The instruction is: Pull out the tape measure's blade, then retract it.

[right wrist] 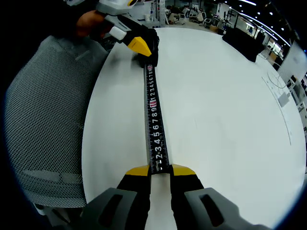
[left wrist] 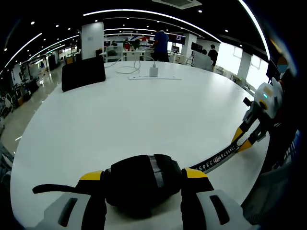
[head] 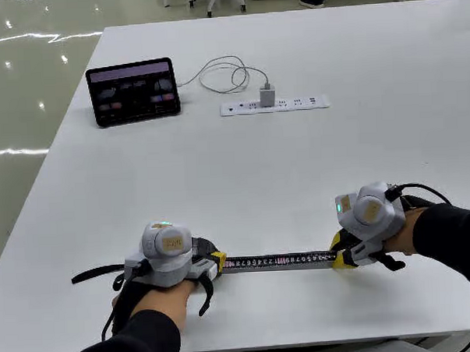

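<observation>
Left gripper [head: 213, 263] clenched around black tape measure case [left wrist: 144, 187], right gripper [right wrist: 160, 171] pinching blade [right wrist: 153, 115] end, numerals 1–9 legible.

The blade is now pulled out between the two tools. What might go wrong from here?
1. The right tool pinches only the very end of the blade. If it slips, the blade may whip back into the case.
2. The left tool grips the rounded case by its sides, so the case might twist or pop out as the blade retracts.
</observation>
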The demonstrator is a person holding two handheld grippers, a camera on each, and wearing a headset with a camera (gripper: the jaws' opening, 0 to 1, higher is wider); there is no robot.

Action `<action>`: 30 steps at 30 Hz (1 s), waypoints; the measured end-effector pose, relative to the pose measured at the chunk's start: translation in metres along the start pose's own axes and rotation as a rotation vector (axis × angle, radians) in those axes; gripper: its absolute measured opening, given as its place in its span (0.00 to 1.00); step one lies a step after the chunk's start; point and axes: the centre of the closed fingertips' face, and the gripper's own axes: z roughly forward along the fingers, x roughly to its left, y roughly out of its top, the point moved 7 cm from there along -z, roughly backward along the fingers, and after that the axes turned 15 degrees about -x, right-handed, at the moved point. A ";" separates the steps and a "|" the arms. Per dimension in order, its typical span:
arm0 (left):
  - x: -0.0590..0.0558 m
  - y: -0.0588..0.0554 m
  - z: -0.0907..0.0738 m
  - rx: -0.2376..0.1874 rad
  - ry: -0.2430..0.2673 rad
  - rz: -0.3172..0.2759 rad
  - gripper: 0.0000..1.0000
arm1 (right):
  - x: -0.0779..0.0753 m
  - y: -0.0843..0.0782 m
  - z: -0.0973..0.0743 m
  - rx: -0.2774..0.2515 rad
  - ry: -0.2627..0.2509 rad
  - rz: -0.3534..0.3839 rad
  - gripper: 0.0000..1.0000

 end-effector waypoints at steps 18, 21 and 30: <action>0.000 0.000 0.000 0.004 0.003 -0.001 0.59 | 0.002 0.005 0.006 -0.021 -0.003 -0.004 0.10; 0.000 0.000 0.000 0.005 0.003 -0.002 0.59 | 0.002 0.006 0.007 -0.031 -0.008 0.005 0.10; 0.000 0.000 0.000 0.007 0.004 -0.004 0.59 | 0.002 0.010 0.011 -0.042 -0.009 0.014 0.10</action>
